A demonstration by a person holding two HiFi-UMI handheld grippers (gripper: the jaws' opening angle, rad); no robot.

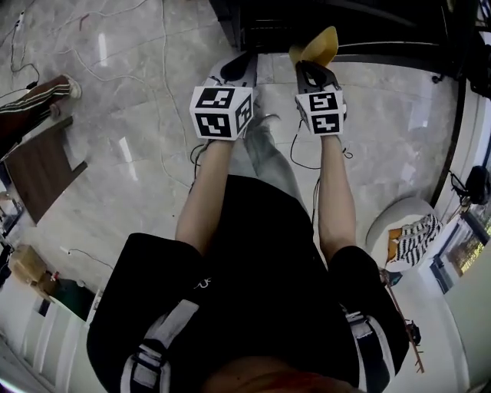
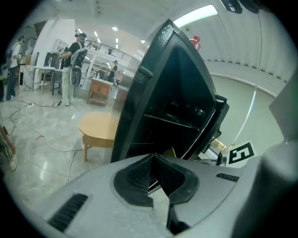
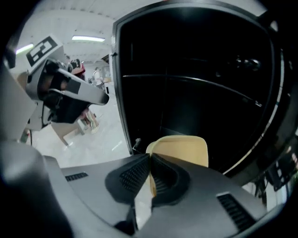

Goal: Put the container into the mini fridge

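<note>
The yellow container (image 1: 318, 47) is a flat, pale-yellow tub held on edge. My right gripper (image 1: 311, 74) is shut on its near rim, just in front of the open black mini fridge (image 1: 322, 23). In the right gripper view the container (image 3: 184, 148) sticks up past the jaws (image 3: 150, 159) toward the dark fridge interior (image 3: 200, 83), below a wire shelf (image 3: 186, 82). My left gripper (image 1: 234, 69) hangs beside it on the left, shut with nothing in it (image 2: 153, 159). It faces the fridge's open door (image 2: 177, 93).
A round wooden table (image 2: 98, 126) stands left of the fridge. A white stool with a striped cloth (image 1: 414, 230) is at the right. A brown board (image 1: 42, 173), cables and another person's leg (image 1: 34, 96) lie on the marble floor at the left.
</note>
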